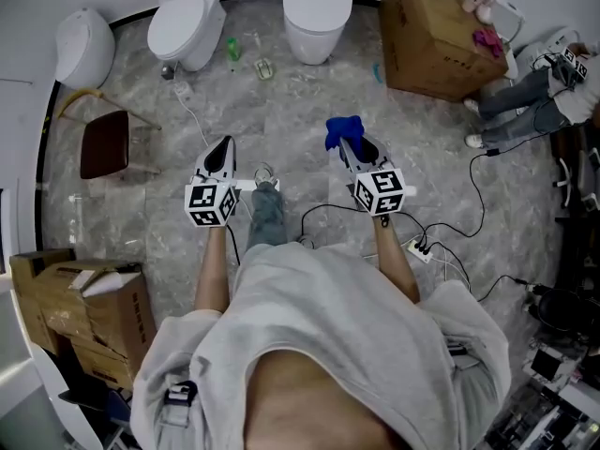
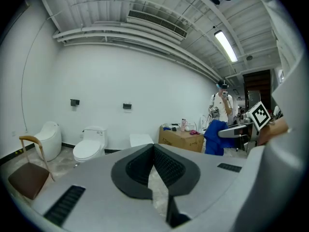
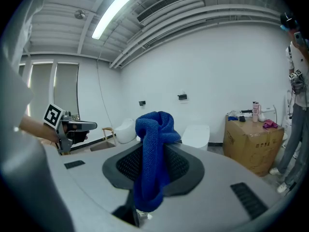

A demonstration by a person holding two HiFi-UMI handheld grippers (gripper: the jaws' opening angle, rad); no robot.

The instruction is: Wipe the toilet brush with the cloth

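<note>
Left gripper (image 1: 222,148) is pinched shut with nothing in it, maybe waiting to pick up the brush. Right gripper (image 1: 352,146) squeezes the blue cloth (image 1: 341,129) tight, ready for wiping. I cannot spot the toilet brush among the small things (image 1: 232,52) by the toilets (image 1: 187,22).

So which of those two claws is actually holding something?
The right gripper: its jaws are shut on the blue cloth. The left gripper has its jaws closed with nothing between them.
</note>
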